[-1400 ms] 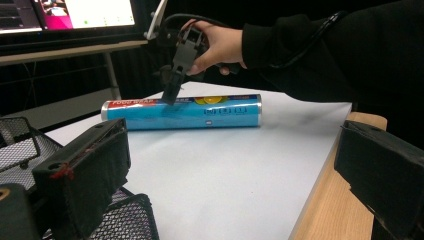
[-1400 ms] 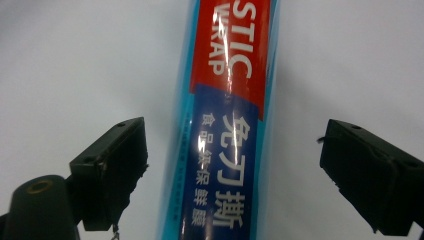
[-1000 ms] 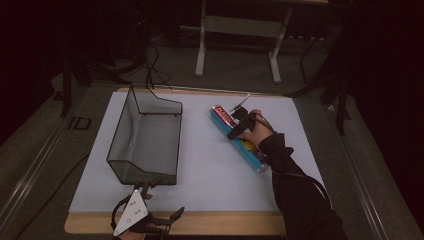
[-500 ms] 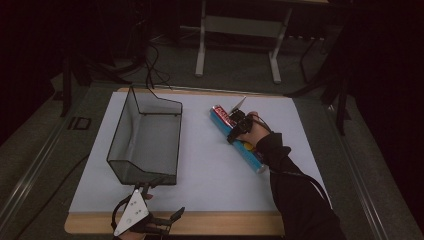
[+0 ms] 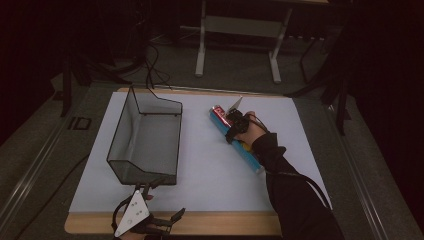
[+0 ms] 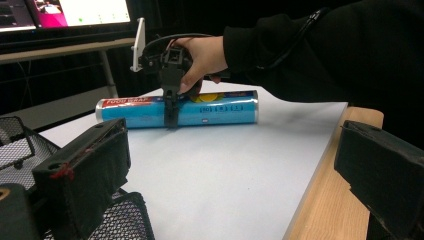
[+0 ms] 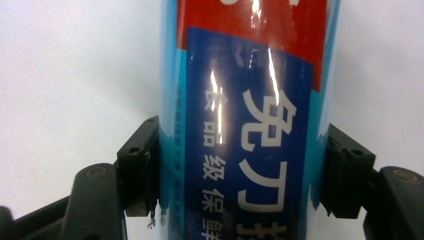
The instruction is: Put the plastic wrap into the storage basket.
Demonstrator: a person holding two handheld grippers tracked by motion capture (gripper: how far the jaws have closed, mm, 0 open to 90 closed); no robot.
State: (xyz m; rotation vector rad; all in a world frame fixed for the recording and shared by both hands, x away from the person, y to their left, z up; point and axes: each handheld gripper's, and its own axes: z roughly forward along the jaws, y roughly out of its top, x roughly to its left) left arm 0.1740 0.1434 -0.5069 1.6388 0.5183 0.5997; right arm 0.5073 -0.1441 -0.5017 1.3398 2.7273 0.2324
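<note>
The room is dim, most of the light falling on the white sheet (image 5: 200, 165) that covers a wooden table (image 5: 215, 223), whose pale edge shows along the near side. Beyond it a grey floor (image 5: 240, 75) carries loose black cables (image 5: 150, 60) and the pale metal legs of another desk (image 5: 237, 30). In the left gripper view a lit monitor (image 6: 75, 12) glows on a far desk against the dark wall.
</note>
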